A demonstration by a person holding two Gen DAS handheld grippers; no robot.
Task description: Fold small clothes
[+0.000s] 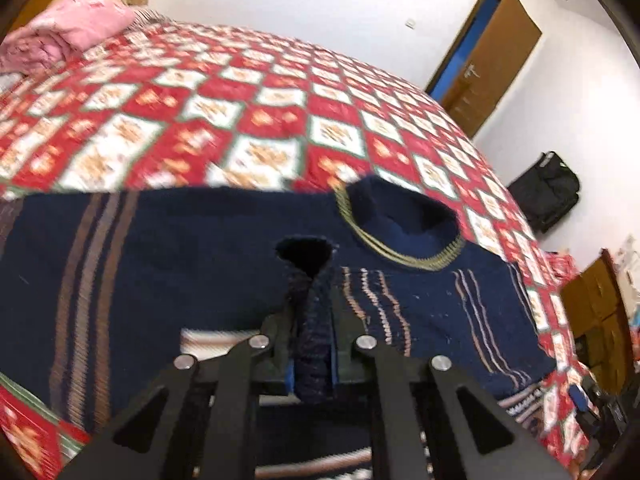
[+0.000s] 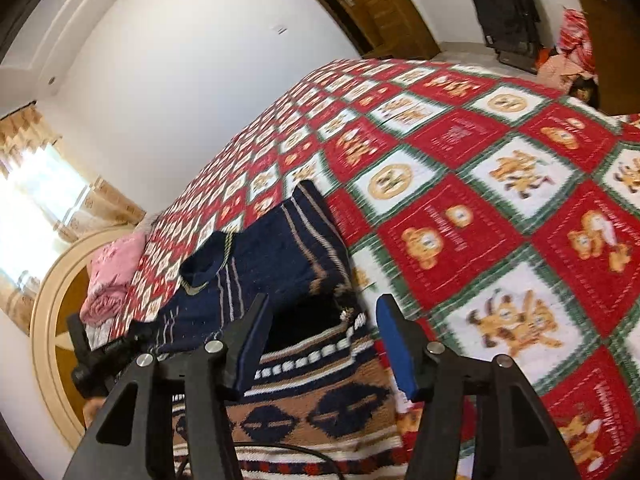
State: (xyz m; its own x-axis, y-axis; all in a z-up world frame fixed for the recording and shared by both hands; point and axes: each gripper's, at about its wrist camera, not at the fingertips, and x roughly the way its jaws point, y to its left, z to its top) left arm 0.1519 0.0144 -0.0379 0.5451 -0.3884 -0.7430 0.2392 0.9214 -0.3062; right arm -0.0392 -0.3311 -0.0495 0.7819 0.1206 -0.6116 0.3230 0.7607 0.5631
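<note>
A small navy knit sweater (image 1: 208, 248) with tan stripes and a gold-edged collar (image 1: 404, 224) lies on the bed. My left gripper (image 1: 314, 320) is shut on a pinched fold of the sweater's navy fabric near the collar. In the right wrist view the sweater (image 2: 280, 256) lies ahead and to the left, its brown patterned hem (image 2: 312, 396) just under the fingers. My right gripper (image 2: 320, 336) is open and empty above the hem, blue pads apart. The left gripper (image 2: 104, 356) shows at the sweater's far left side.
The bed carries a red, white and green checked blanket (image 1: 248, 120) with bear prints (image 2: 500, 220). Pink folded cloth (image 1: 68, 28) lies at the head end. A brown door (image 1: 492, 60), a black bag (image 1: 548, 188) and a wooden cabinet (image 1: 600, 312) stand beyond the bed.
</note>
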